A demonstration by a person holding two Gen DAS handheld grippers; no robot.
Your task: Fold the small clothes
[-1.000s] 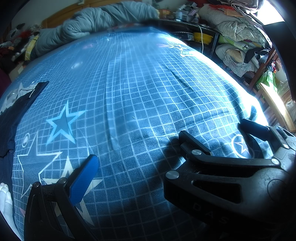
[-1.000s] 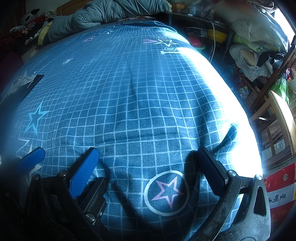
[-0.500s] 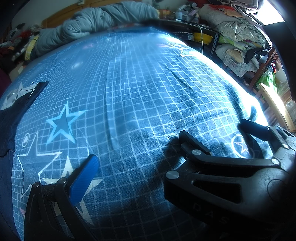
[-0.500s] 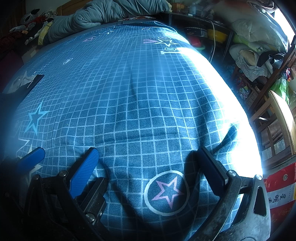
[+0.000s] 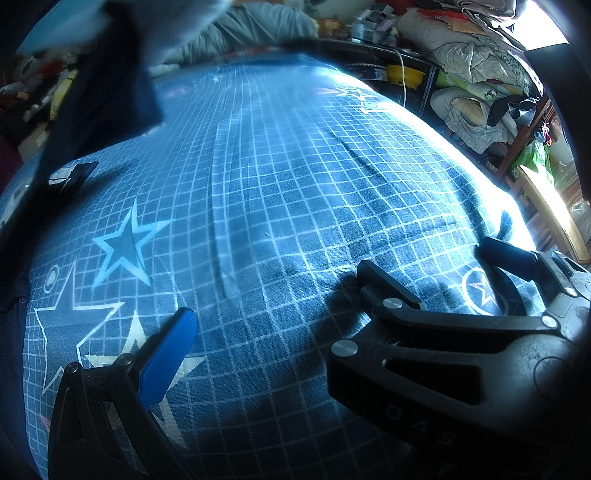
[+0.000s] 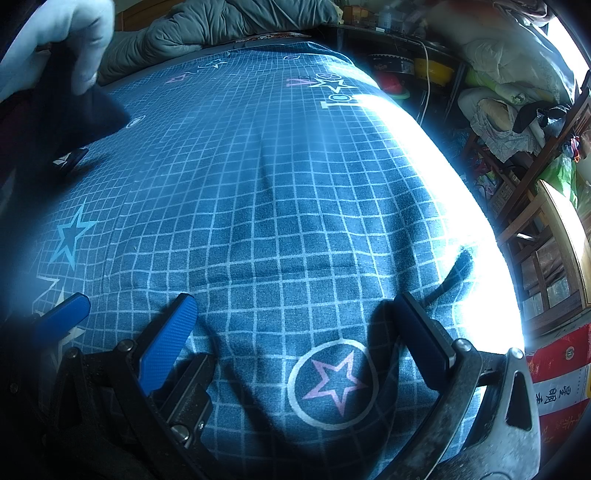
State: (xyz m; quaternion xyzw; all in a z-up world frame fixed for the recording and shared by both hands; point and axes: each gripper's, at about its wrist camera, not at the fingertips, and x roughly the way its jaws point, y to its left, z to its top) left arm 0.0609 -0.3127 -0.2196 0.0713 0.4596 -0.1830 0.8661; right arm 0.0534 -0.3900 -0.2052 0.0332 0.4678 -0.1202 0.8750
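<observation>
Left wrist view: a gloved hand (image 5: 177, 33), blurred and cut off at the top left, holds up a dark garment (image 5: 99, 103), its shape unclear. Both the left gripper (image 5: 273, 299) and right gripper (image 6: 295, 321) sit spread wide and empty over a blue grid-and-star bedsheet (image 6: 295, 184). Heaped bedding (image 6: 517, 66) crowds shelves at right.

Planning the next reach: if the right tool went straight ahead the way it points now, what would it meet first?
Probably the bedsheet itself: the right tool, open and holding nothing, points low across it, and no garment lies in that line. The dark cloth hangs off to the far left. Depth is uncertain.
</observation>
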